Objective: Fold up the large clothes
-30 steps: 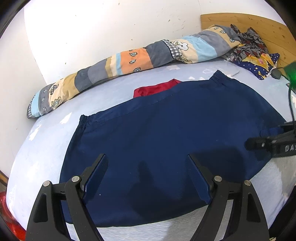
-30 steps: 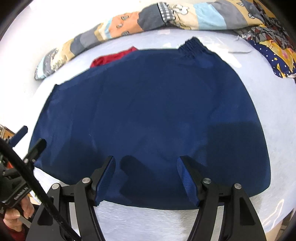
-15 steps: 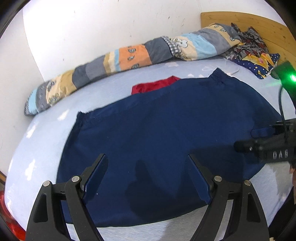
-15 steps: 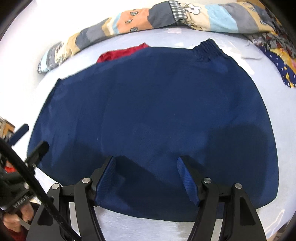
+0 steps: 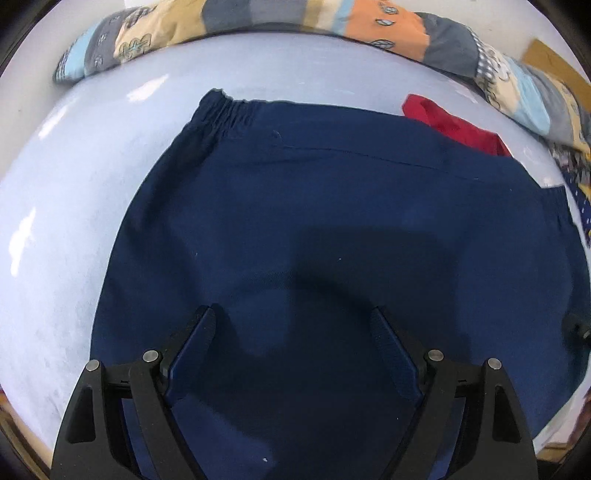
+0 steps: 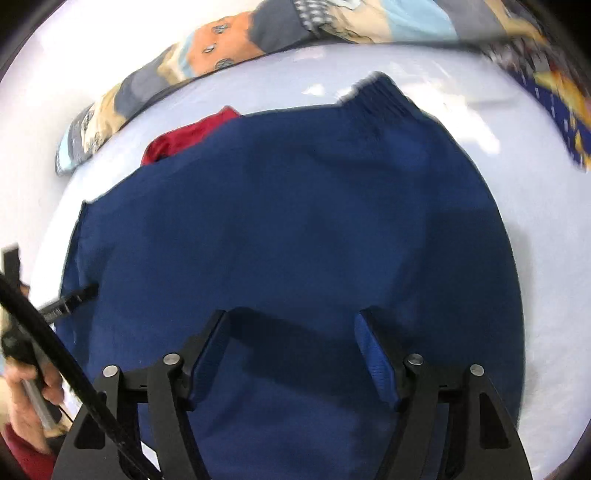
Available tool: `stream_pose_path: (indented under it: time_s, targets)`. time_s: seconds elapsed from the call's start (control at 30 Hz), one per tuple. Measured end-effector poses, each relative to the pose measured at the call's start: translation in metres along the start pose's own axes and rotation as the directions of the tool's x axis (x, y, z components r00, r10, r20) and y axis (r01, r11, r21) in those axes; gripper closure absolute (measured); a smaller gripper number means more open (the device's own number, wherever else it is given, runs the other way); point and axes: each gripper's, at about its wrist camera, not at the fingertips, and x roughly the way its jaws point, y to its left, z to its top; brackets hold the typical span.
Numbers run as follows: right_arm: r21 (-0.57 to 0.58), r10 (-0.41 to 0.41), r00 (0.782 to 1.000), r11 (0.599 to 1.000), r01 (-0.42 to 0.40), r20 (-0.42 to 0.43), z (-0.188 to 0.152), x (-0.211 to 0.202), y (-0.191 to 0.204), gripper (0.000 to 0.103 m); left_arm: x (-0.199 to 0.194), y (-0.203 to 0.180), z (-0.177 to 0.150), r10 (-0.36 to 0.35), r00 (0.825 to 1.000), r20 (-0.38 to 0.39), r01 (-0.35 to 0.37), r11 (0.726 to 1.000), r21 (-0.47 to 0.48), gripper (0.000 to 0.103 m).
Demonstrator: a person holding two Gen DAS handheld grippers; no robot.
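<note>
A large navy blue garment lies spread flat on the pale blue bed; it also fills the right wrist view. Its gathered elastic corner points to the far left; the other gathered corner lies far right. My left gripper is open and empty, low over the garment's left part. My right gripper is open and empty over its near middle. The left gripper's fingertips show at the garment's left edge in the right wrist view.
A red garment lies partly under the navy one's far edge; it also shows in the right wrist view. A long patchwork bolster runs along the wall. Patterned clothes lie at far right. The bed sheet surrounds the garment.
My left gripper has swung left and dropped closer to the garment, now facing its left gathered corner. My right gripper has moved slightly forward and lower. Both stay open.
</note>
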Motion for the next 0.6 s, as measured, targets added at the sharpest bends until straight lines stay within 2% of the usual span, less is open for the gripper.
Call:
stream_pose_path:
  time_s: [0.07, 0.13, 0.2, 0.27, 0.37, 0.47, 0.53, 0.6]
  targets:
    - [0.015, 0.074, 0.997, 0.997, -0.074, 0.025, 0.001, -0.018, -0.006, 0.029, -0.013, -0.012, -0.002, 0.019, 0.999, 0.039, -0.021, 0.998, 0.052, 0.018]
    - [0.04, 0.148, 0.981, 0.987, -0.154, 0.123, 0.002, -0.055, -0.018, 0.029, -0.038, -0.03, -0.007, -0.01, 0.993, 0.12, -0.002, 0.994, 0.106, 0.018]
    - [0.059, 0.154, 0.97, 0.984, -0.168, 0.191, 0.001, -0.08, -0.033, 0.028, -0.058, -0.046, -0.015, -0.056, 0.983, 0.173, 0.03, 0.988, 0.154, 0.018]
    - [0.11, 0.15, 0.961, 0.978, -0.18, 0.233, -0.002, -0.097, -0.061, 0.028, -0.069, -0.063, -0.026, -0.116, 0.976, 0.186, 0.076, 0.974, 0.211, 0.018]
    - [0.224, 0.157, 0.963, 0.952, -0.206, 0.22, -0.015, -0.097, -0.109, 0.028, -0.066, -0.079, -0.039, -0.168, 0.975, 0.142, 0.127, 0.957, 0.26, 0.018]
    - [0.332, 0.156, 0.971, 0.92, -0.21, 0.181, -0.026, -0.086, -0.152, 0.028, -0.056, -0.089, -0.047, -0.148, 0.982, 0.116, 0.109, 0.95, 0.292, 0.018]
    - [0.388, 0.202, 0.968, 0.888, -0.246, 0.151, -0.037, -0.074, -0.174, 0.028, -0.052, -0.095, -0.049, -0.136, 0.985, 0.107, 0.099, 0.949, 0.298, 0.018]
    - [0.421, 0.263, 0.955, 0.857, -0.297, 0.139, -0.048, -0.067, -0.184, 0.028, -0.048, -0.094, -0.049, -0.138, 0.986, 0.095, 0.106, 0.952, 0.287, 0.018]
